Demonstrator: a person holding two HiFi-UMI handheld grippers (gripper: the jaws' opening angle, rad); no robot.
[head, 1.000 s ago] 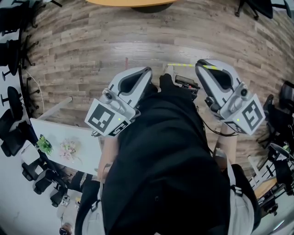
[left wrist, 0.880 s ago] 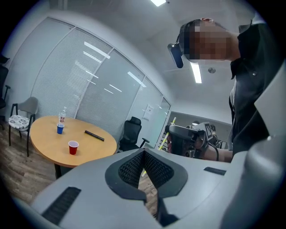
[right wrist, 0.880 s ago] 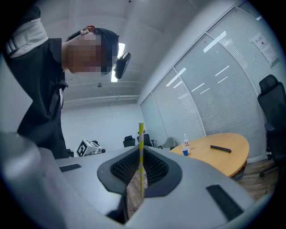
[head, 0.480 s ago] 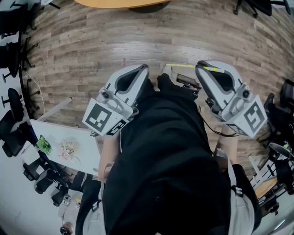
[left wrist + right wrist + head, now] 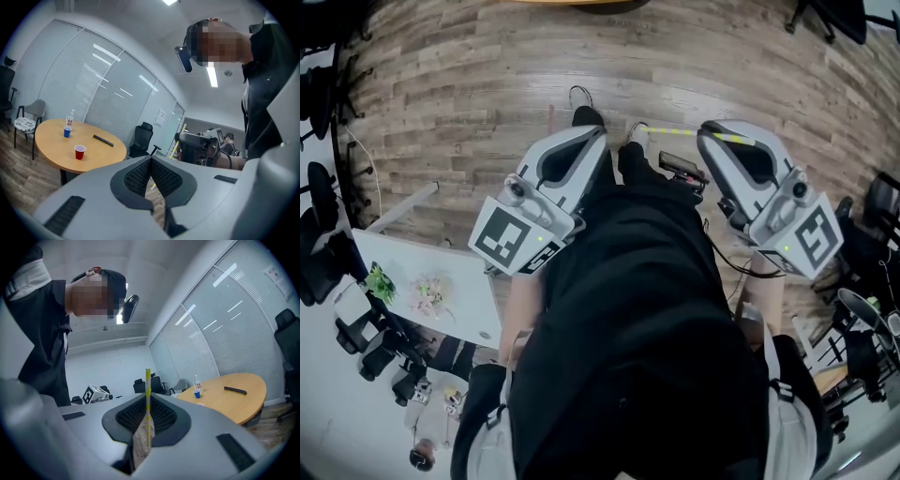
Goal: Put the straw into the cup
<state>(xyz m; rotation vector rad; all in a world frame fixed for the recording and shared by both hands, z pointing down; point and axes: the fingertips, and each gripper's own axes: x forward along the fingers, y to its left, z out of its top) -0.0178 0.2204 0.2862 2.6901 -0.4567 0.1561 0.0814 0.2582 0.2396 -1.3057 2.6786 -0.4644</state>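
A yellow-and-white striped straw stands upright between the pads of my right gripper, which is shut on it, and a bit of paper wrapper hangs below. In the head view the straw sticks out left of the right gripper. My left gripper is shut with nothing in it and is held beside the right gripper. Far ahead, a red cup and a blue cup stand on a round wooden table. Both grippers are well short of it.
A water bottle and a flat black item also lie on the table. Office chairs stand around it. A white side table is at my left on the wooden floor, and my feet are in view.
The head view has tipped further down: the table's edge has left the top of the frame and my shoes now show. Both grippers stay almost where they were, the straw still held.
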